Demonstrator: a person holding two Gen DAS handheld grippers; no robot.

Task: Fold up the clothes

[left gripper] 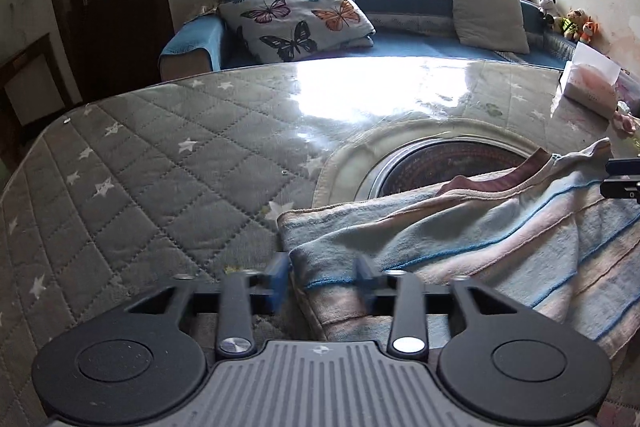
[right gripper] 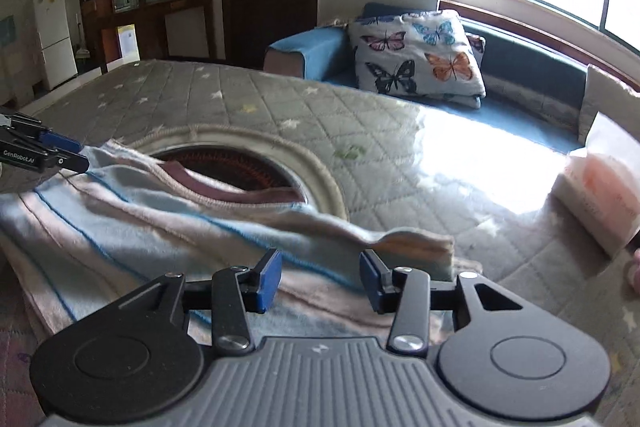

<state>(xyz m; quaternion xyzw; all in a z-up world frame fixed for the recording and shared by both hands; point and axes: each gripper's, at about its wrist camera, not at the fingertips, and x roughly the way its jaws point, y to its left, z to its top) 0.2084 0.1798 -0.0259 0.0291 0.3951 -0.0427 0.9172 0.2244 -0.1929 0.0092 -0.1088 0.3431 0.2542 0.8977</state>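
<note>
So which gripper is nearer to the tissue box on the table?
Right. The right gripper is over the striped garment's end on the tissue box's side; the left gripper works the garment's opposite end, farther from the box.

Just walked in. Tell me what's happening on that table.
A person is folding clothes with a hand-held gripper in each hand. A striped pastel garment lies folded on the quilted star-print table cover. The left hand-held gripper sits at the garment's left edge and the right hand-held gripper at its right edge. Both have their jaws open over the cloth with nothing pinched, so the garment rests free on the table.
</note>
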